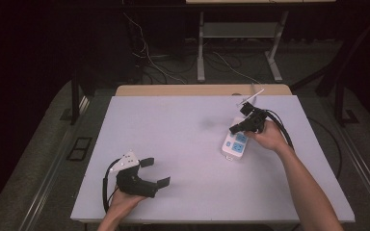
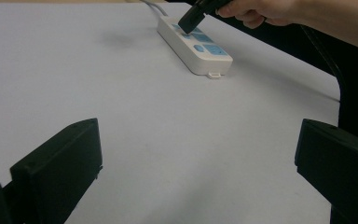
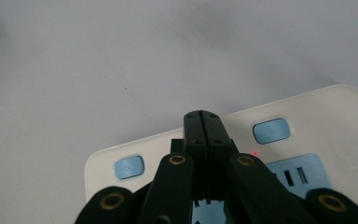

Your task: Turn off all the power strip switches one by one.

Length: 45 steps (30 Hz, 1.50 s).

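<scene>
White with blue sockets, the power strip point(image 1: 235, 143) lies on the right of the pale surface point(image 1: 183, 144). The right claw point(image 1: 234, 128), jaws pressed together, sits tip-down over it. The left claw point(image 1: 154, 172) rests near-left, jaws wide apart, holding nothing.

The white table point(image 1: 173, 144) was evenly and brightly lit from overhead, while the surrounding room was dim toward 12 o'clock. Shadows were soft and faint. The right gripper view's jaws looked blurred at 6 o'clock; no glare appeared.
</scene>
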### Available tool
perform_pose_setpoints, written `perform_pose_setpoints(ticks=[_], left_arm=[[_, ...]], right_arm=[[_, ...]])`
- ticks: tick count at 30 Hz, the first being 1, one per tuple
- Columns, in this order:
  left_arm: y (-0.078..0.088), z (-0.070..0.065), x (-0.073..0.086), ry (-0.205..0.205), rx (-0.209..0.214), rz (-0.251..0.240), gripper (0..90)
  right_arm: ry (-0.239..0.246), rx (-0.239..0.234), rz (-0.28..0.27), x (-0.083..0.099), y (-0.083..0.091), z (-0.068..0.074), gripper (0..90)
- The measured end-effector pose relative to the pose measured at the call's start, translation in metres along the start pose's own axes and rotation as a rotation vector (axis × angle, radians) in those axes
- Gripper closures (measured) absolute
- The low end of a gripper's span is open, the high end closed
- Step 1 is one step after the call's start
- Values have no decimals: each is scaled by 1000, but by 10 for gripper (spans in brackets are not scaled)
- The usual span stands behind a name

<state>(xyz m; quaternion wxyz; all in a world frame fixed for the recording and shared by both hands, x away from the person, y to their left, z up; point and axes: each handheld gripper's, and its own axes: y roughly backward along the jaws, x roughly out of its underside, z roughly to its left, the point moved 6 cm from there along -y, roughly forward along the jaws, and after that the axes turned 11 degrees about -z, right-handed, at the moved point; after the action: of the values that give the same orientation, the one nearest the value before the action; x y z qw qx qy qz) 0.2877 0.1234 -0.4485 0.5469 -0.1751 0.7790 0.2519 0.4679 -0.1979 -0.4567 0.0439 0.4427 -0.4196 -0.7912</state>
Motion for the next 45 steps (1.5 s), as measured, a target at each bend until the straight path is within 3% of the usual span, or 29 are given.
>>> perform_pose_setpoints(ticks=[10,17,19,23,24,30,39,45], left_arm=[[-1,-1,0,-3,1,-1,0],[-1,-1,1,-6,3,6,0],[-1,-1,1,-5,2,6,0],[-2,-1,1,-7,0,7,0],[-2,-2,1,-9,-1,8,0],[-1,-1,1,-3,-5,5,0],[-1,1,1,0,-6,5,0],[-2,1,1,-2,-4,9,0]], right_arm=[[12,8,-2,1,-3,2,900],[-4,1,-35,4,-3,1,900],[-1,17,-76,7,-3,2,900],[15,33,-91,10,-3,5,900],[9,11,-82,11,-3,7,900],[45,34,-74,11,-3,10,900],[-11,4,-79,12,-2,7,900],[16,17,-61,10,1,11,900]])
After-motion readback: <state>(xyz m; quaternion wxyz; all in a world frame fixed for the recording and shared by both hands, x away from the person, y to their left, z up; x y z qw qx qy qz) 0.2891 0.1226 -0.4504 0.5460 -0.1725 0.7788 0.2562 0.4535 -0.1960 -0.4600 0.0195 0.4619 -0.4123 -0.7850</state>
